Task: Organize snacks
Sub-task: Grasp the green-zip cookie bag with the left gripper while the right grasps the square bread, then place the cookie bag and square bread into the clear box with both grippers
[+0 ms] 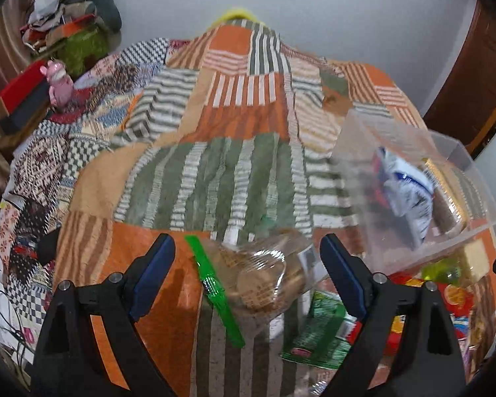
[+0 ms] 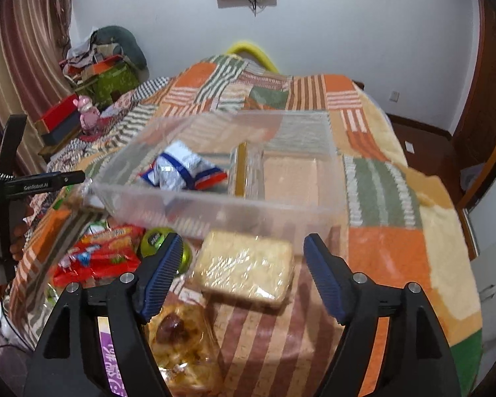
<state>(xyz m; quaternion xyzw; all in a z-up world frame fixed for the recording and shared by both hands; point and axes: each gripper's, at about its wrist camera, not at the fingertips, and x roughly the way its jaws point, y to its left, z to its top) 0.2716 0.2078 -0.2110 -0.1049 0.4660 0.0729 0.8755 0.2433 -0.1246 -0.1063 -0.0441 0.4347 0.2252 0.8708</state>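
Observation:
A clear bag of round biscuits (image 1: 258,278) with a green strip lies on the patchwork blanket between the fingers of my left gripper (image 1: 248,241), which is open; the pads stand apart from the bag. My right gripper (image 2: 244,243) is open too, around a wrapped pale block of biscuit (image 2: 244,266) that rests on the blanket just in front of the clear plastic bin (image 2: 215,198). The bin (image 1: 446,152) holds a white and blue packet (image 2: 182,170) on its left side and a flat pale packet (image 2: 291,178) on its right.
Loose snacks lie left of the bin: red packets (image 2: 99,254), a green round pack (image 2: 155,238), a bag of pastry (image 2: 182,340) and a green packet (image 1: 320,330). A pink toy (image 2: 87,114) and a red box (image 2: 58,112) sit beyond the bed's left edge.

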